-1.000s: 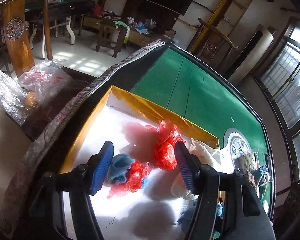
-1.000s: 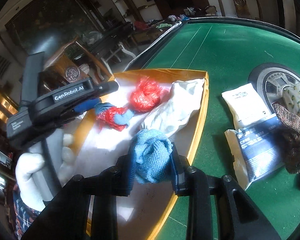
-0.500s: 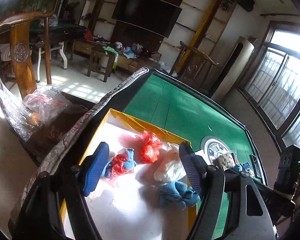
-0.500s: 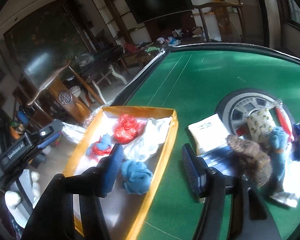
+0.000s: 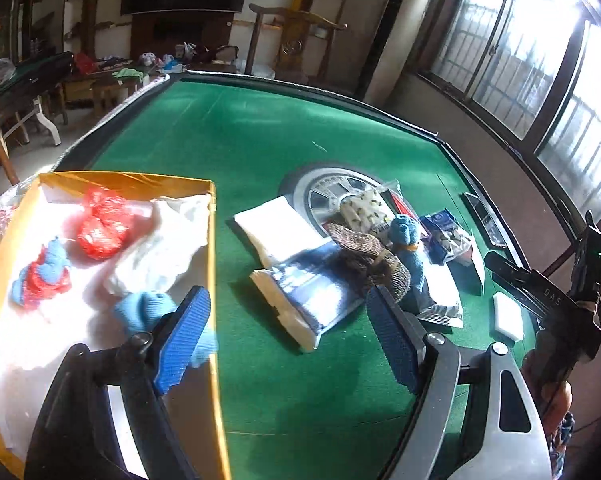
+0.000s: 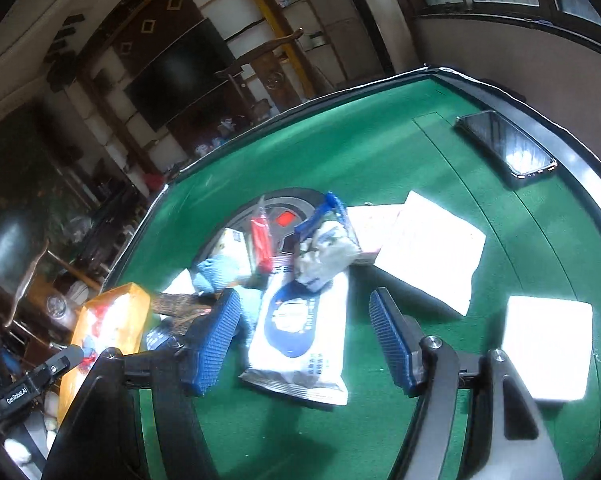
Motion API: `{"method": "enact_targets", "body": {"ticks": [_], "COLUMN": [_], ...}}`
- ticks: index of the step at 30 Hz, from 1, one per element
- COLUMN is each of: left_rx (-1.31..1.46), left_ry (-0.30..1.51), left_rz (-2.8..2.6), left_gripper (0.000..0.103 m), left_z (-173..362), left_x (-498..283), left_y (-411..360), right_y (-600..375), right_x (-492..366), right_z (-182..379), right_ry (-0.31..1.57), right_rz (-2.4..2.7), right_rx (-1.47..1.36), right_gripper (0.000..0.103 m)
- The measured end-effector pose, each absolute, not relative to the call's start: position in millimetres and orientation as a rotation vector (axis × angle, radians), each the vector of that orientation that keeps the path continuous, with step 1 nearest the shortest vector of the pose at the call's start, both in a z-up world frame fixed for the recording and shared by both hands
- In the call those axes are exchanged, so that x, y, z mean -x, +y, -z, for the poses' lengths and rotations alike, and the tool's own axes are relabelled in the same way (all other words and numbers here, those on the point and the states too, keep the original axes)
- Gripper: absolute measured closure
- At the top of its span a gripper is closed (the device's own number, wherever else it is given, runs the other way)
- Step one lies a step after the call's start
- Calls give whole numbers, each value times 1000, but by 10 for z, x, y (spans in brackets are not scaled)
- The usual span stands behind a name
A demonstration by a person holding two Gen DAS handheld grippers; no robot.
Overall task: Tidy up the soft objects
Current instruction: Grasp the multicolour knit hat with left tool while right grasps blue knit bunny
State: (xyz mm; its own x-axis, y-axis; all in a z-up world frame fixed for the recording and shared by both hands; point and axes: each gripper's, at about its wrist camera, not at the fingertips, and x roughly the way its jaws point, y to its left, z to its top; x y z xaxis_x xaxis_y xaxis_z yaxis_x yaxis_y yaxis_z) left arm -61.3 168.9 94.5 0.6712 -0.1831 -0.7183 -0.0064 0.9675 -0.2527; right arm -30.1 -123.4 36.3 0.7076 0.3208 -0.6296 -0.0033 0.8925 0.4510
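A yellow-rimmed box (image 5: 212, 264) on the green table holds a red mesh ball (image 5: 102, 228), a red-and-blue bundle (image 5: 44, 276), a white cloth (image 5: 160, 248) and a blue cloth (image 5: 144, 310). My left gripper (image 5: 288, 340) is open and empty over the table beside the box. On the table lie a brown knitted piece (image 5: 364, 248) and a blue sock (image 5: 410, 248). My right gripper (image 6: 304, 340) is open and empty above a white-and-blue wipes pack (image 6: 300, 336). The box also shows in the right wrist view (image 6: 112, 320).
A wheel-patterned disc (image 5: 324, 192) carries packets and a spotted pouch (image 5: 360, 208). White tissue packs (image 6: 432, 248) and a white block (image 6: 548, 352) lie at the right. A phone (image 6: 504, 144) rests near the table's rim. The right gripper's body (image 5: 560, 304) shows at the right.
The right gripper let go of the blue cloth in the box and swung right over the table's packets. The left gripper lifted out of the box and turned right.
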Motion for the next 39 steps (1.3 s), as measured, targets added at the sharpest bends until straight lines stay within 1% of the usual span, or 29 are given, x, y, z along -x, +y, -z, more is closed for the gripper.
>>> {"method": "enact_targets", "body": {"ticks": [4,9,14,15,16,17,18,20,25,29,31,34,39], "left_rx": [230,180,95,69,47,29,16,13,67,144,193,250,235], "left_ry": [890,933,912,917,928,942,952,936,869,811,781,751,707], "left_rz": [113,75,55,54,61,80,100,142,203,264,289,309,249], "left_gripper": [22,22,23,24,30,51,60,62,63,63,63,63,63], "left_z": [-782,-583,-429,-398,-361,-319,-284,-281,-505,-763,-883,-1030,-1189], "left_x": [359,34,-154,-173,-185,-215,-211,-174,40,315,462,671,935], "left_y": [1194,784,462,389,322,269,224,188,262,424,543,780,1188], "right_y": [-1459,-1564,-1613,-1612,-1589,-1582,-1579,-1578,-1550,-1630,-1586,-1303,-575], "right_x": [282,343,393,385,383,389,390,367,313,389,376,297,11], "right_z": [-260,-252,-256,-249,-259,-256,-256,-236,-177,-230,-253,-368,-490], "right_ry": [779,760,752,753,753,753,753,758,792,733,738,759,812], "right_rz": [-199,-208,-201,-199,-196,-193,-189,-184,-181,-130,-114,-187,-275], "right_rx": [-520,-585,-589,-590,-587,-583,-580,-576,-573,-567,-537,-460,-244], "right_gripper": [41,41,41,41,41,41,41,41,41,41,41,41,41]}}
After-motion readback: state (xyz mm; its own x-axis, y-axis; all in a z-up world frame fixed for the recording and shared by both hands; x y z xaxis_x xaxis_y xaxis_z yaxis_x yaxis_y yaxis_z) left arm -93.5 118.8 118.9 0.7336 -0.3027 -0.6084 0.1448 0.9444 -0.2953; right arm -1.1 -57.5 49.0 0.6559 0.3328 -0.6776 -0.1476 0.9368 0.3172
